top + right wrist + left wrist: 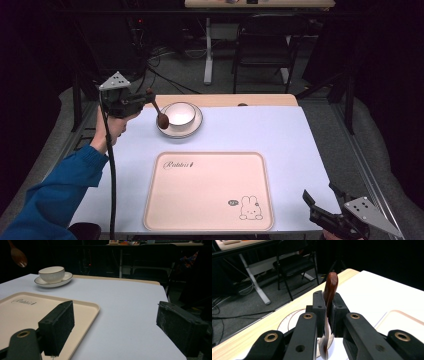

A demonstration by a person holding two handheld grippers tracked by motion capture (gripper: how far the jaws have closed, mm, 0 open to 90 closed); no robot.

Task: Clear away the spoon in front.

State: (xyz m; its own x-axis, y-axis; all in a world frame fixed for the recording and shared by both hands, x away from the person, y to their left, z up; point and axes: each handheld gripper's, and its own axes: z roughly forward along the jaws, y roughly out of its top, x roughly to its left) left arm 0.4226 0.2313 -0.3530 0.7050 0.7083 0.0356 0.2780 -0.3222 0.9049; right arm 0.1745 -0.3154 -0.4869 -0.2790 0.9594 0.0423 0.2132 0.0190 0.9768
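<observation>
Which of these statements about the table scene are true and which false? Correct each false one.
1. The left gripper is shut on the wooden spoon. True.
2. The bowl stands on the tray. False: it stands on a saucer, beyond the tray.
3. The right gripper holds a cup. False: its jaws are open, with nothing between them.
4. The tray bears a rabbit drawing. True.

The spoon (161, 116) is dark reddish brown, and the bowl (180, 113) and saucer (192, 130) are white with a thin dark rim. The tray (210, 192) is pale pink with a rabbit drawing, and the table cover (280, 145) is light lavender.
</observation>
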